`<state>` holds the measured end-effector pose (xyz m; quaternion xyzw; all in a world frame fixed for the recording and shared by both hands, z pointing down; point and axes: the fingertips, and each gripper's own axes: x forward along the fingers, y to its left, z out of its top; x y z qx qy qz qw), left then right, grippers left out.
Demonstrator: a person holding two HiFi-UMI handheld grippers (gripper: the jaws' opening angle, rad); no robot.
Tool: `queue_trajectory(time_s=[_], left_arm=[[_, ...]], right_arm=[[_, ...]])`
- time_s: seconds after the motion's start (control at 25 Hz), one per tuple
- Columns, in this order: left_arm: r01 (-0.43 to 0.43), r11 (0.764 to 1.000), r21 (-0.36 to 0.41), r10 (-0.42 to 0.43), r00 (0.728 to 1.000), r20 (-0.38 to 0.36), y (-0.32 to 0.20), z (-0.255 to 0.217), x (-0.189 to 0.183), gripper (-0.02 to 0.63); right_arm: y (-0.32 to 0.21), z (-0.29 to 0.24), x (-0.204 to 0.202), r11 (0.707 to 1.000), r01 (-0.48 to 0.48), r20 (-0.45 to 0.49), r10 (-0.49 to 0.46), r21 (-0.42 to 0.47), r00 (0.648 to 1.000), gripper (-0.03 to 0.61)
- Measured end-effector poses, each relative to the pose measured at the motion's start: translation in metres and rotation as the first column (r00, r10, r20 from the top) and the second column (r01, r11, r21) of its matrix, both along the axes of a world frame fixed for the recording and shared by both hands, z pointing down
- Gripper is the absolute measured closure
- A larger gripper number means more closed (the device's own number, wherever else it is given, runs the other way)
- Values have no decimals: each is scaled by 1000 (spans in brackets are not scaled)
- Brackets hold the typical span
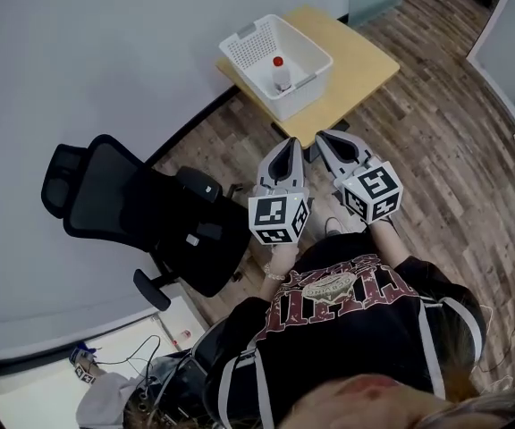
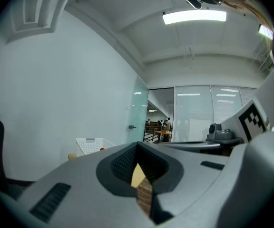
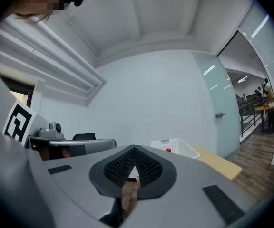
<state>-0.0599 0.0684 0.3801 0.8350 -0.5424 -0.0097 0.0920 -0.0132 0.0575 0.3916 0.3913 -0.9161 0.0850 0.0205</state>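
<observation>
- Two tools show in the head view, the left tool [image 1: 286, 143] and the right tool [image 1: 327, 136]. They sit side by side just ahead of the person's chest, one in each hand, which is why their marker cubes nearly touch.
- Both noses point at the small desk [image 1: 365, 61], which stands apart from them across a strip of wood floor [image 1: 436, 123].
- On the desk sits a white basket [image 1: 240, 52], turned at an angle to the desk's edges. A bottle [image 1: 281, 74] with a red cap stands upright inside, near one wall of the basket, resting on its own base.
- A black chair [image 1: 123, 199] stands at the left by the wall, clear of both tools.
- In the left gripper view, the left tool [image 2: 138, 144] has its jaws closed tip to tip with nothing between them. Only a sliver of desk and floor shows through the notch behind the tips.
- The basket [image 2: 92, 145] lies low and left of the jaw line, so this tool is aimed a little to one side of it. The right tool runs alongside at the right edge.
- In the right gripper view, the right tool [image 3: 135, 147] is likewise closed and empty.
- The basket [image 3: 175, 146] with the red cap [image 3: 168, 150] sits just right of its tips, on the desk [image 3: 218, 163].
</observation>
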Motion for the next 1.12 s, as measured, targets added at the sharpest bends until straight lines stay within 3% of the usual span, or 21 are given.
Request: queue_trajectory(time_s=[0.56,1.12], left_arm=[[76,997,-11,-77,997,-8,-61,7,26,568],[79,996,-27,-80,997,-10,-95,18,26,568]], right_arm=[[-64,6,23,997,81,-2,-81,-6,997,561],[-97,15,31,998,56,11,-56,-18,998,561]])
